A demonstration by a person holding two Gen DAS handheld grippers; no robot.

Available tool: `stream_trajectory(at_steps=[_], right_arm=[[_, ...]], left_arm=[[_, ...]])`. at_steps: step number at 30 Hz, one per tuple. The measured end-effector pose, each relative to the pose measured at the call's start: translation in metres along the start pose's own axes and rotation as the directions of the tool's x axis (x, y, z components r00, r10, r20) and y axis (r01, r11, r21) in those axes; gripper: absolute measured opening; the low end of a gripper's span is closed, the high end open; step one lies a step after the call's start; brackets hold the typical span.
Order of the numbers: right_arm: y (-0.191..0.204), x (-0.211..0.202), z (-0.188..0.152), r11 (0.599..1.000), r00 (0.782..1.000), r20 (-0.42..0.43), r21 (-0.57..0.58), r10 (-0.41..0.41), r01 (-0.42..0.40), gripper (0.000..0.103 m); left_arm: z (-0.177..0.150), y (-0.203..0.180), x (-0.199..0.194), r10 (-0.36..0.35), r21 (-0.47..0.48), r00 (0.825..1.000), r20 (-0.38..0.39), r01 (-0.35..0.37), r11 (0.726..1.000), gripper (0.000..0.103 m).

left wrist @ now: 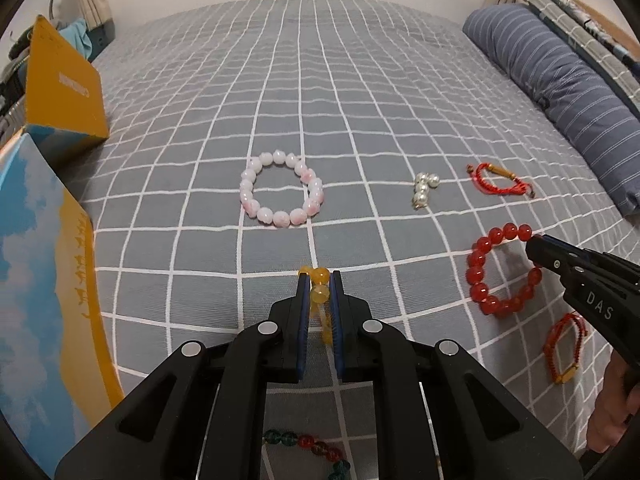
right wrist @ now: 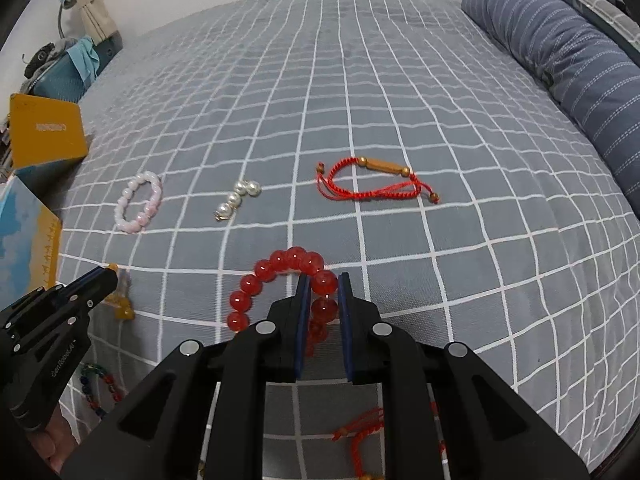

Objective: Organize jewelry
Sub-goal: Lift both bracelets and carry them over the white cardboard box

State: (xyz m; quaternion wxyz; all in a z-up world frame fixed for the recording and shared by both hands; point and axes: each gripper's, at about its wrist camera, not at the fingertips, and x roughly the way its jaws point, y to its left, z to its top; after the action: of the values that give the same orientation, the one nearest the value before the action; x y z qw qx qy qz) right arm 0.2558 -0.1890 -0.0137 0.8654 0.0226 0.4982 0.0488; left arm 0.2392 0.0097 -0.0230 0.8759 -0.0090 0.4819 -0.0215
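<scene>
The left gripper (left wrist: 319,282) pinches glossy yellow beads (left wrist: 320,285) (mostly hidden); the right gripper (right wrist: 323,286) clamps a round red bead bracelet (right wrist: 280,264).

Left gripper (left wrist: 319,280): black linkage arms, round silver pivot pins, blue pads (left wrist: 303,320) on the fingers. Right gripper (right wrist: 323,284): same build; white "DAS" lettering on its side, right of left-wrist frame. Bare hand (left wrist: 612,412) lower right.
</scene>
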Motion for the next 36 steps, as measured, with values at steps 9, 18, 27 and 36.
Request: stream_trajectory(at_steps=[9,18,27,36], right_arm=[[0.007,-0.017,0.001,1.000,0.998,0.056,-0.011,0.007,-0.006,0.013],[0.012,-0.037,0.002,1.000,0.992,0.129,-0.020,-0.005,0.008,0.013],[0.015,-0.050,0.002,0.999,0.984,0.176,-0.029,-0.023,0.029,0.013],[0.027,-0.068,0.000,0.999,0.978,0.207,-0.039,-0.018,0.026,0.013]], left_arm=[[0.002,-0.001,-0.024,-0.024,0.003,0.999,0.043,0.024,1.000,0.009],[0.001,-0.003,-0.042,-0.036,0.012,0.996,0.078,0.035,0.999,0.009],[0.001,-0.002,-0.058,-0.028,0.015,0.993,0.115,0.027,1.000,0.009],[-0.001,0.005,-0.077,-0.012,0.009,0.989,0.144,0.011,1.000,0.009]])
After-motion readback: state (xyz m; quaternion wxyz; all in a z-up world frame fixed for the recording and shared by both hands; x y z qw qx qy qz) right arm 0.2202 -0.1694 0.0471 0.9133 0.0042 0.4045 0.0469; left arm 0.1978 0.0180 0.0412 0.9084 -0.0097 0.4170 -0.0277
